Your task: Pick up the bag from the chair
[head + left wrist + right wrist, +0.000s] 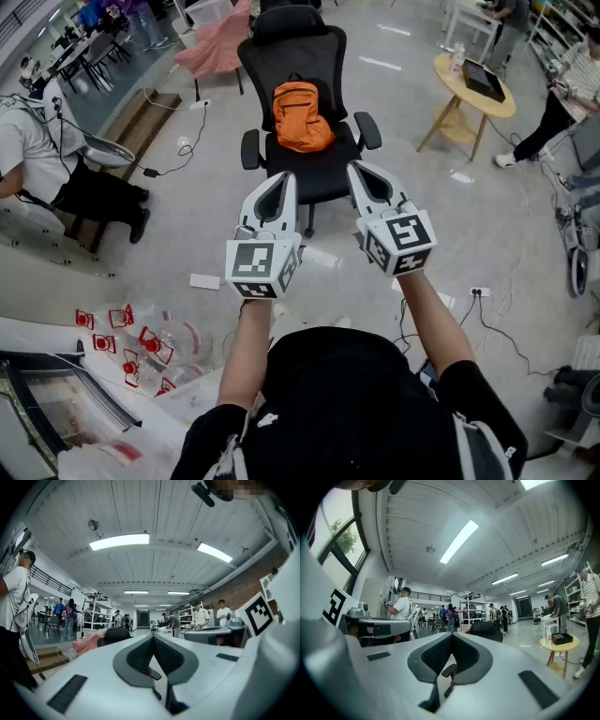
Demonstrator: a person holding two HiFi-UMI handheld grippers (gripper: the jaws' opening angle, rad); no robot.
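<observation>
The orange bag [300, 117] sits on the seat of the black chair [323, 56], leaning against its backrest. The left gripper [284, 178] and the right gripper [358, 169] hang short of it, each with its jaws pressed together on nothing. Arriving shut, they would only shove the bag. A push could swivel or roll the chair, and a pinch on loose fabric may slip.

I'm looking down on a pale grey polished floor [187, 216] with a round light-wood side table [450, 82] to the right. Overhead, a white panelled ceiling [154, 513] carries long strip lights [119, 541]. Red brick wall [234, 590] and white open shelving [96, 609] stand beyond.
</observation>
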